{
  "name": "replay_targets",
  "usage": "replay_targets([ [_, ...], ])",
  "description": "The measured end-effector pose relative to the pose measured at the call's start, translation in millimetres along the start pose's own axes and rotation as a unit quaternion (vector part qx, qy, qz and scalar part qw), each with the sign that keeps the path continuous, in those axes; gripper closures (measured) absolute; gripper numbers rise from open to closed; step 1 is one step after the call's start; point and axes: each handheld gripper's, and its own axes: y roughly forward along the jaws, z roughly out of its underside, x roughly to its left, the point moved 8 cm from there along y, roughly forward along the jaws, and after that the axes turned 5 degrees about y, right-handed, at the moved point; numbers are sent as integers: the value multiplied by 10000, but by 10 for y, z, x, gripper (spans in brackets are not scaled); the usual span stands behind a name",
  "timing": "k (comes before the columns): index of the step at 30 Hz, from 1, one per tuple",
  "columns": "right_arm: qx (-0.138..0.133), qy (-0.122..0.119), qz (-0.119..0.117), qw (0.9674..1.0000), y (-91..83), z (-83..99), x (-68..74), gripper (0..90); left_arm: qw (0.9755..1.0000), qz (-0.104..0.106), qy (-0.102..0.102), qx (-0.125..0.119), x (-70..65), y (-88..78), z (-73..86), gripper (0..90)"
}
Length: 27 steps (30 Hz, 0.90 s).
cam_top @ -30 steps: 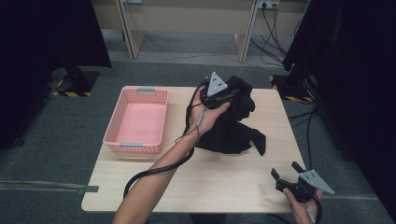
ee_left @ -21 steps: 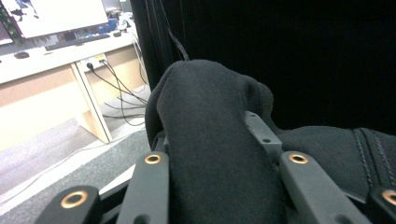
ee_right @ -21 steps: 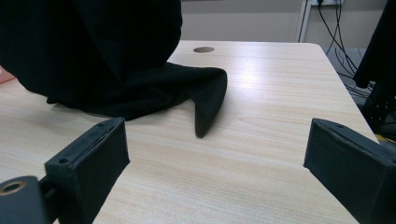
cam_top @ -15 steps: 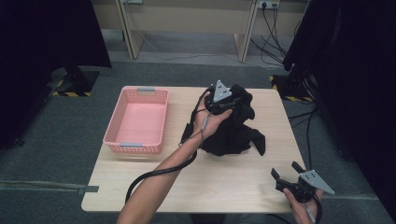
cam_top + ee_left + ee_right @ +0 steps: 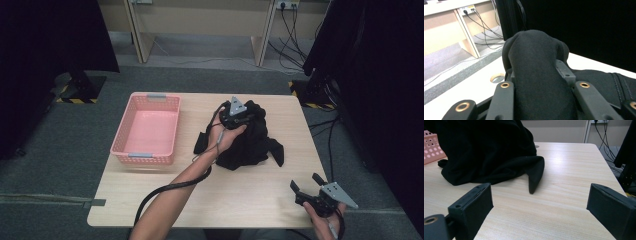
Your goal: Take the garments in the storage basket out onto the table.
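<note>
Left tool (image 5: 239,116) clamped on soft, crumpled black cloth (image 5: 255,142); right tool (image 5: 306,186) wide open over smooth pale wood table (image 5: 240,200)

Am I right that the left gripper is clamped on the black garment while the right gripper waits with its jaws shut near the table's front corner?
Not quite: the right gripper has its jaws wide open, with bare table between them, as the right gripper view shows. The rest holds: the left gripper is clamped on the black garment.
</note>
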Motion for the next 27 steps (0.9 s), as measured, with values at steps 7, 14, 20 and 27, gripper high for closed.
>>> replay_targets([
  [7, -5, -27, -3, 10000, 0, 0, 4, 65, 9997, 54, -67, 230, -51, 119, 201, 650],
  [14, -7, -23, -6, 10000, 0, 0, 6, 65, 9991, 87, -118, 409, -113, 219, 390, 646],
  [20, -20, -47, -14, 10000, -1, -1, 8, 65, 9985, 84, -167, 513, -140, 284, 510, 640],
  [27, -16, -53, -23, 10000, -1, 0, 10, 65, 9978, 77, -164, 643, -149, 332, 604, 635],
])
